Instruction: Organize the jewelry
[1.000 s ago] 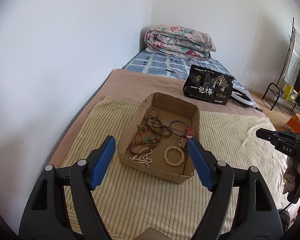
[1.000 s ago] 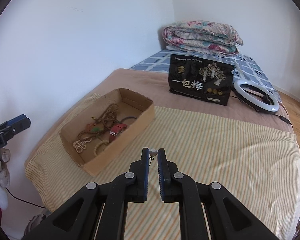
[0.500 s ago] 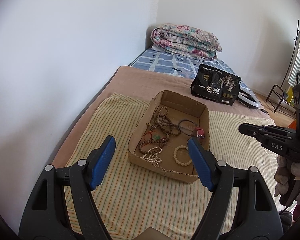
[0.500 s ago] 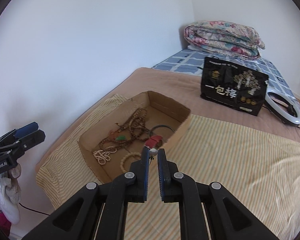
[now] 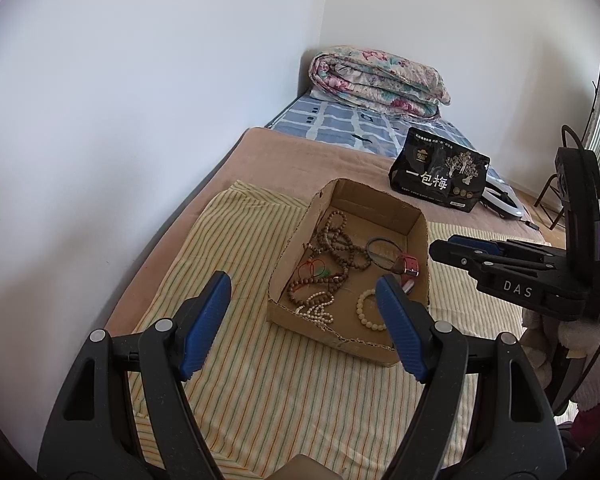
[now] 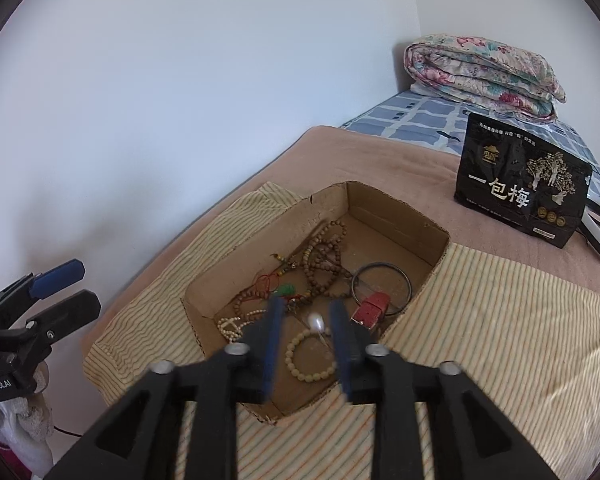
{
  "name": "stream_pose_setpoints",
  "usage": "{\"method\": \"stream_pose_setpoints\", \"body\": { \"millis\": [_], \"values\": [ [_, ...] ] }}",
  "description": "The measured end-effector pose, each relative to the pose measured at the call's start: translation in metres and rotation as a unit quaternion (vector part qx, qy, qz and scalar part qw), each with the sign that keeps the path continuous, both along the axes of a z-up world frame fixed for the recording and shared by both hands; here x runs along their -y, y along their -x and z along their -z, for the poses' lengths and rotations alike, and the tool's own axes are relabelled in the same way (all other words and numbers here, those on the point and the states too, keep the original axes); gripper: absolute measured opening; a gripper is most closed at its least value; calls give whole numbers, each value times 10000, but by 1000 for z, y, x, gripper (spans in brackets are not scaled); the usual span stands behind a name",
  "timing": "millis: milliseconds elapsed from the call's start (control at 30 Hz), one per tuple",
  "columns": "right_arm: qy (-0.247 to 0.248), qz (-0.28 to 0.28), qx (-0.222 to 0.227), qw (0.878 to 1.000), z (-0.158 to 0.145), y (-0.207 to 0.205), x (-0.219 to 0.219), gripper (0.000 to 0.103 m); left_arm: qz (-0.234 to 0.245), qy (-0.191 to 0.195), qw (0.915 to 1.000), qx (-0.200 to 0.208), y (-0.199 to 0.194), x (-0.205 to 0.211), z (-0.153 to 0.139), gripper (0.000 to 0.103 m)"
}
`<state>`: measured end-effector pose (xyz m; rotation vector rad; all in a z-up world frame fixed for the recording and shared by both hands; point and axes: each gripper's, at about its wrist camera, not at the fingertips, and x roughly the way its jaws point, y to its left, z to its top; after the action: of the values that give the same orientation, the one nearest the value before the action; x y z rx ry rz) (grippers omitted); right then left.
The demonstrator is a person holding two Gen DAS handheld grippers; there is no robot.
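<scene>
Right hand-held gripper (image 6: 306, 314) opening over box (image 6: 396, 200)

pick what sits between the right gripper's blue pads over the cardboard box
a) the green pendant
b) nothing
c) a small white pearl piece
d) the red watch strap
c: in the right wrist view a small white pearl piece shows in the gap of the right gripper, whose jaws are opening above the cardboard box; neither pad presses on it.
</scene>
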<state>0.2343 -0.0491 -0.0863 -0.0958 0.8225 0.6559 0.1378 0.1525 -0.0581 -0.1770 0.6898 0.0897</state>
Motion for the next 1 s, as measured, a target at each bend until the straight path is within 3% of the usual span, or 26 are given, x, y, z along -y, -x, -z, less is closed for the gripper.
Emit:
{"method": "stream_pose_setpoints", "body": {
  "millis": [233, 300, 367, 733, 833, 900, 1000],
  "values": [
    [-94, 137, 33, 9999, -5, -1, 10, 36, -14, 3, 10000, 54, 3, -1, -4, 77],
    [-88, 185, 58, 9998, -7, 0, 13, 41, -11, -4, 10000, 58, 4, 0, -5, 77],
    [-70, 246, 99, 9996, -9, 2, 17, 53, 0, -12, 10000, 70, 6, 3, -7, 77],
    [-71, 479, 368, 9981, -29, 26, 43, 72, 25, -225, 9993, 286, 18, 20, -31, 77],
    [-67, 563, 421, 9975, -35, 32, 52, 83, 34, -335, 9989, 332, 21, 27, -37, 77],
    [-67, 618, 488, 9969, -38, 37, 59, 86, 47, -432, 9985, 346, 22, 32, -39, 90],
    [-41, 728, 554, 9958, -41, 43, 69, 91, 91, -600, 9970, 491, 27, 41, -44, 96]
  ]
}}
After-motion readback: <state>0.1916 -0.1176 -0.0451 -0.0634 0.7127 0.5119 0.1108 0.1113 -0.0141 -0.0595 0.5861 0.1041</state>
